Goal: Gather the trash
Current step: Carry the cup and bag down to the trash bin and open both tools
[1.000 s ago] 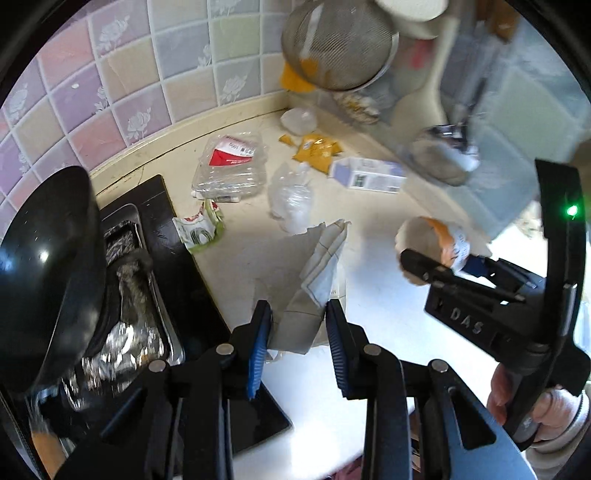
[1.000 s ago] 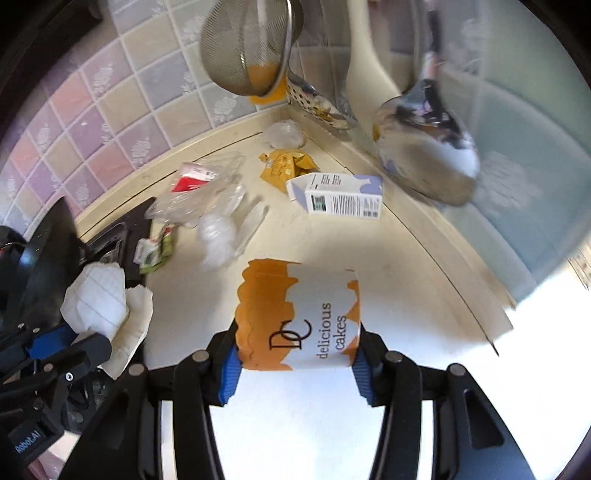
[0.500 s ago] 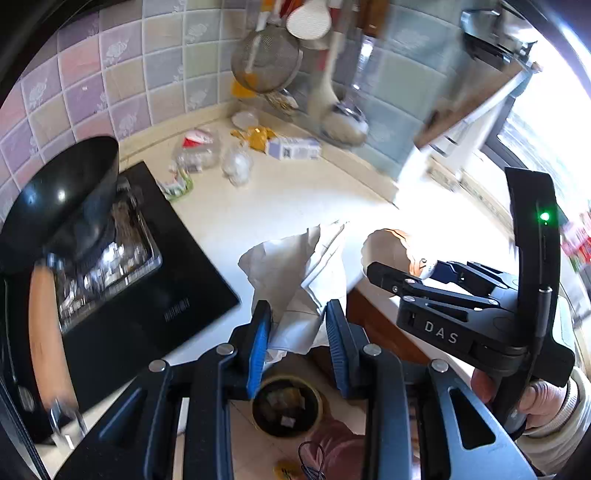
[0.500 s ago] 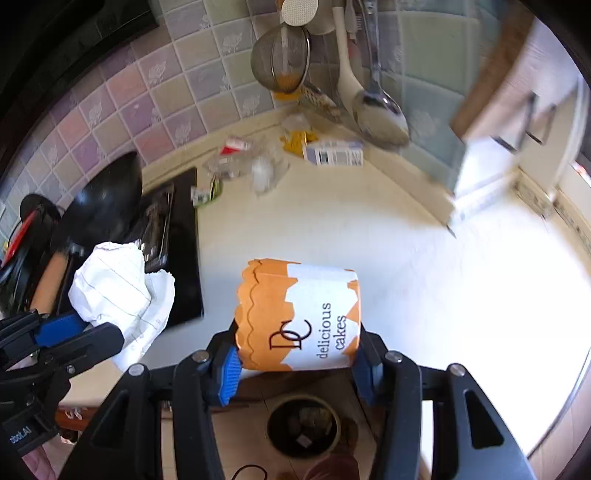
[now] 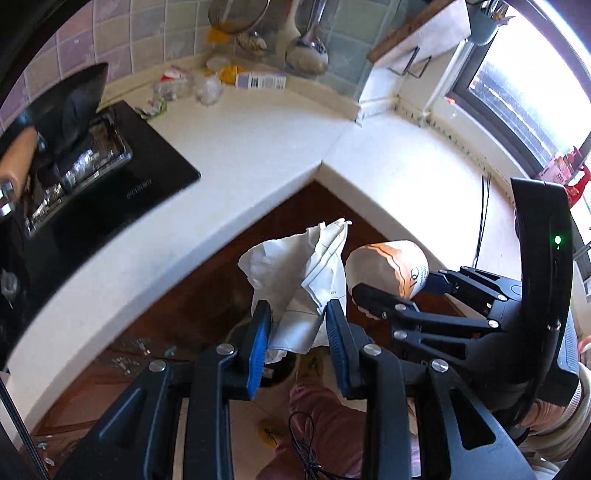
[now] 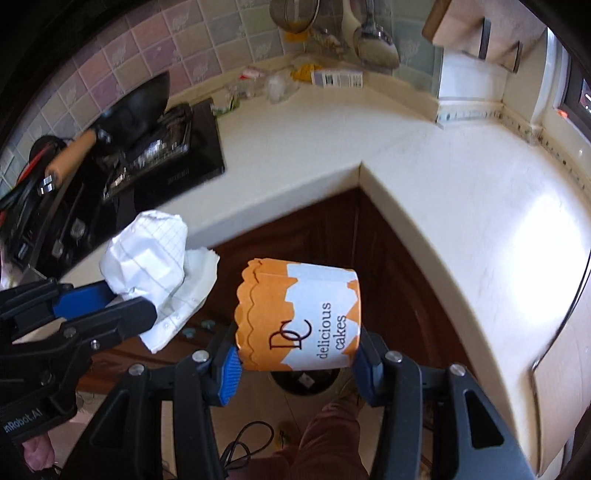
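Observation:
My left gripper (image 5: 298,334) is shut on a crumpled white paper (image 5: 303,280), held out past the counter edge above the floor. The same crumpled paper (image 6: 155,266) shows at the left of the right wrist view. My right gripper (image 6: 295,363) is shut on an orange and white cake cup (image 6: 299,319) printed "delicious cakes"; the cup (image 5: 391,266) also appears right of the paper in the left wrist view. Below both, a round dark trash bin (image 6: 306,382) stands on the floor, mostly hidden by the cup and paper. More trash lies in the far counter corner: a small carton (image 5: 260,79) and clear plastic wrappers (image 5: 177,85).
A white L-shaped counter (image 5: 258,155) wraps around dark wood cabinets (image 6: 369,236). A black stove (image 5: 110,177) with a wok (image 5: 70,107) sits at the left. Ladles and a strainer (image 6: 295,11) hang on the tiled wall. A person's leg (image 6: 325,439) and cables are on the floor.
Both grippers have pulled back from the counter corner, carrying the paper and the cup out over the floor. The bin has come into view beneath them.

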A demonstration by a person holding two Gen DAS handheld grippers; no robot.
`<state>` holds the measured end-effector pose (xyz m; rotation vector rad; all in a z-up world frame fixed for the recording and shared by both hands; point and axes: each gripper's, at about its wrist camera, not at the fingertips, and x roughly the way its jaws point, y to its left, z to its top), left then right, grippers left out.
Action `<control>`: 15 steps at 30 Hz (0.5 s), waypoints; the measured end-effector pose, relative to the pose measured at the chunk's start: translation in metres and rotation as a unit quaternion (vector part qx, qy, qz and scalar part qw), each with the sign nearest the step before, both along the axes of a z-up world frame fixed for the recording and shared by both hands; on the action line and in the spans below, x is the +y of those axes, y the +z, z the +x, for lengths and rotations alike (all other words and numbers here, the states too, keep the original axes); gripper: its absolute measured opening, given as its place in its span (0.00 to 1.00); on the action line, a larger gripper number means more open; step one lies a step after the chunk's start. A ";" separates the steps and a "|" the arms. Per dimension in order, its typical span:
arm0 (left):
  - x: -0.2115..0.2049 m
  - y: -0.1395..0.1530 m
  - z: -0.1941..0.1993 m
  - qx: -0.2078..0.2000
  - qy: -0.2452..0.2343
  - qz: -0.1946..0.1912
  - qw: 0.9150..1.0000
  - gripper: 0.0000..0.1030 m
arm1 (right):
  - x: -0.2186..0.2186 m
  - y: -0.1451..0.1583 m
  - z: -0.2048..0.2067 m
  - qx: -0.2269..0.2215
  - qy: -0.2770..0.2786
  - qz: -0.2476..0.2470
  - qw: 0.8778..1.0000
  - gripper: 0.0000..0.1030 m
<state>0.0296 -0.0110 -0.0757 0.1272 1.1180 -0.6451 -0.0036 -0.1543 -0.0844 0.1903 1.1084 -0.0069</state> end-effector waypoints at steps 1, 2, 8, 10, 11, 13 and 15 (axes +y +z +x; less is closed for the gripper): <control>-0.001 -0.008 -0.003 0.007 -0.001 0.004 1.000 0.28 | 0.001 -0.009 -0.005 0.010 0.002 0.002 1.000 0.48; -0.002 -0.017 -0.006 0.013 -0.003 0.007 1.000 0.28 | 0.002 -0.016 -0.009 0.017 0.003 0.002 1.000 0.48; -0.007 -0.085 -0.015 0.070 -0.008 0.024 0.997 0.28 | 0.003 -0.085 -0.022 0.075 0.011 0.012 0.997 0.48; -0.008 -0.117 -0.016 0.092 -0.005 0.032 0.995 0.28 | 0.002 -0.114 -0.024 0.096 0.012 0.018 0.995 0.48; -0.008 -0.133 -0.016 0.102 -0.002 0.035 0.994 0.28 | 0.001 -0.127 -0.024 0.105 0.013 0.019 0.994 0.48; -0.008 -0.172 -0.014 0.125 0.005 0.042 0.991 0.28 | 0.001 -0.155 -0.025 0.119 0.015 0.023 0.992 0.48; -0.007 -0.204 -0.011 0.141 0.013 0.049 0.989 0.28 | 0.001 -0.186 -0.024 0.133 0.018 0.026 0.991 0.48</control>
